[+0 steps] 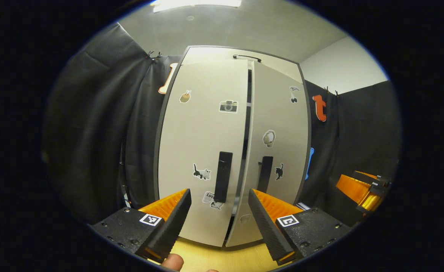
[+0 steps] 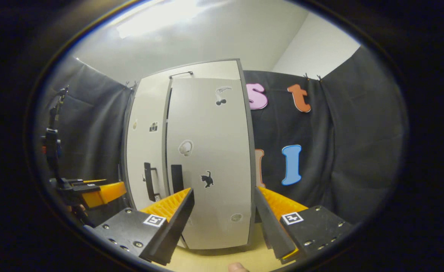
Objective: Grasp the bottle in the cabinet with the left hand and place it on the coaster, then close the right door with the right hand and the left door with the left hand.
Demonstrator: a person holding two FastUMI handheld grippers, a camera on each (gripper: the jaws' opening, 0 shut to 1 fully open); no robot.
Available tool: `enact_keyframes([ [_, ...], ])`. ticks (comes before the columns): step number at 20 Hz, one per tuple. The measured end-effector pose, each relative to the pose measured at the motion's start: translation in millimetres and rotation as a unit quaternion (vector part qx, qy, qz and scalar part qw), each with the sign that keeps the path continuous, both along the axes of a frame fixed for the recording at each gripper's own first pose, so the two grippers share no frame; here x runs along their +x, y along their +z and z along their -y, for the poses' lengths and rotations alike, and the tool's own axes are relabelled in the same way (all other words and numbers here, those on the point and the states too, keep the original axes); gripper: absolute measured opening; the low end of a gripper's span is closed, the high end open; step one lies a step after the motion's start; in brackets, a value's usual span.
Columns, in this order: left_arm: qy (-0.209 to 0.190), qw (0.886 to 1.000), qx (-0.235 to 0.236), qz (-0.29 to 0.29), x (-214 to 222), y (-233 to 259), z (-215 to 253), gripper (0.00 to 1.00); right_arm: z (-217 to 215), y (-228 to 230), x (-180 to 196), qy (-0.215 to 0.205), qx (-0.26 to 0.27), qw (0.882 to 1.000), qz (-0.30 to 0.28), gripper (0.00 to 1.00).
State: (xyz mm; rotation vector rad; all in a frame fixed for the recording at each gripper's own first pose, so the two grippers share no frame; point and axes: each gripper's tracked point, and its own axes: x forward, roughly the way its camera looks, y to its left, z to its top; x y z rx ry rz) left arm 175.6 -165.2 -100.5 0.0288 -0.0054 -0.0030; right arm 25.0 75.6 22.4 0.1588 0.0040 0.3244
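A pale grey cabinet stands on the table right in front of me, with stickers on both doors. In the left gripper view its left door [image 1: 199, 151] and right door [image 1: 278, 124] almost meet, with a narrow dark slit between them. Each door carries a black vertical handle, the left handle [image 1: 223, 176] and the right handle [image 1: 264, 173]. My left gripper [image 1: 219, 223] is open and holds nothing, a short way in front of the left handle. My right gripper [image 2: 224, 223] is open and holds nothing, facing the right door [image 2: 210, 151] near its handle [image 2: 176, 178].
The cabinet rests on a light wooden table [image 1: 222, 258]. Black cloth walls close in behind it and on both sides. The right gripper [image 1: 362, 189] shows at the right in the left gripper view. The left gripper [image 2: 93, 190] shows at the left in the right gripper view.
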Motion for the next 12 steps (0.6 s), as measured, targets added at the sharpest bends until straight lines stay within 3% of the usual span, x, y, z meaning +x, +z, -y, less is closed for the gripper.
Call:
enact_keyframes([
  [1,0.001,1.0,0.003,0.0,0,0,8,0.9,6,0,2,0.0,0.001,1.0,0.0,0.93],
  [2,0.002,1.0,0.006,0.0,-1,-1,15,0.95,13,1,4,0.0,0.002,1.0,0.001,0.92],
  [12,0.025,0.999,0.015,0.014,-3,-12,90,0.95,83,0,27,0.029,-0.014,0.999,0.006,0.95],
])
